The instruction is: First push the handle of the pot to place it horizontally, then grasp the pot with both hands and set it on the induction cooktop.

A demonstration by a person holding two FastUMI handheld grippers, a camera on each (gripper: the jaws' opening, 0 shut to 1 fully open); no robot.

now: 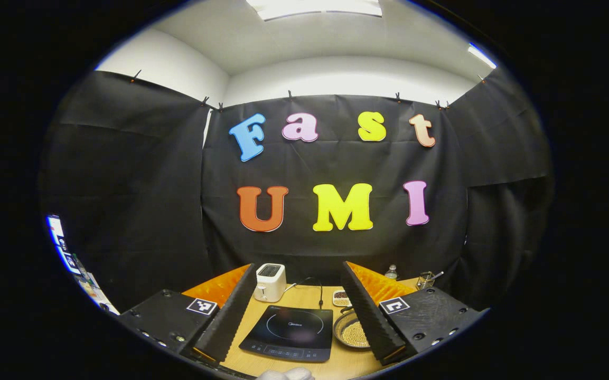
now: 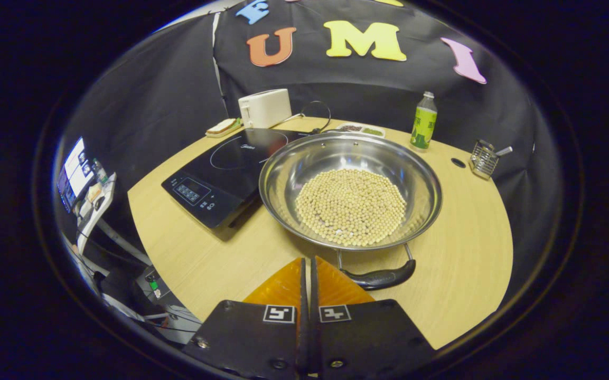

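A steel pot (image 2: pixel 350 190) full of pale beans sits on the round wooden table (image 2: pixel 462 264), touching the right side of the black induction cooktop (image 2: pixel 225 169). Its near black handle (image 2: pixel 381 277) lies close to my right gripper (image 2: pixel 307 259), whose fingers are shut together with nothing between them, just left of the handle. In the left gripper view my left gripper (image 1: pixel 298 274) stands open and raised, with the cooktop (image 1: pixel 289 332) between its fingers and the pot (image 1: pixel 353 331) partly hidden behind its right finger (image 1: pixel 370 311).
A white toaster (image 2: pixel 265 107) stands behind the cooktop, with a small plate of bread (image 2: pixel 223 126) to its left. A green bottle (image 2: pixel 423 121), a small dish (image 2: pixel 359 129) and a wire holder (image 2: pixel 485 158) stand at the back right. A cable (image 2: pixel 317 119) runs behind the cooktop.
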